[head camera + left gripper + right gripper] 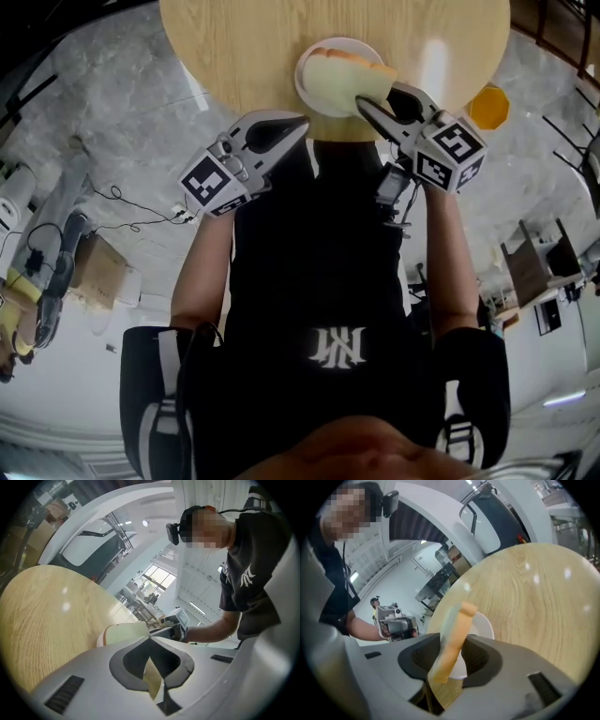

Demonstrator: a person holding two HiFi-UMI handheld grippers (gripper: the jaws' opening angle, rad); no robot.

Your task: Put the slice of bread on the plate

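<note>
The downward-tilted right gripper (377, 94) has the slice of bread (342, 77) over the plate (302, 82) between loosely parted jaws, while the left gripper (305, 122), closed and empty, hovers near the plate.

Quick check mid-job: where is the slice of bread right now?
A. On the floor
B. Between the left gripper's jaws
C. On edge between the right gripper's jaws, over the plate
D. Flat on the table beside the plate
C: the right gripper view shows the slice of bread on edge between the jaws of the right gripper, with the white plate just behind it; the left gripper has nothing between its jaws.
</note>
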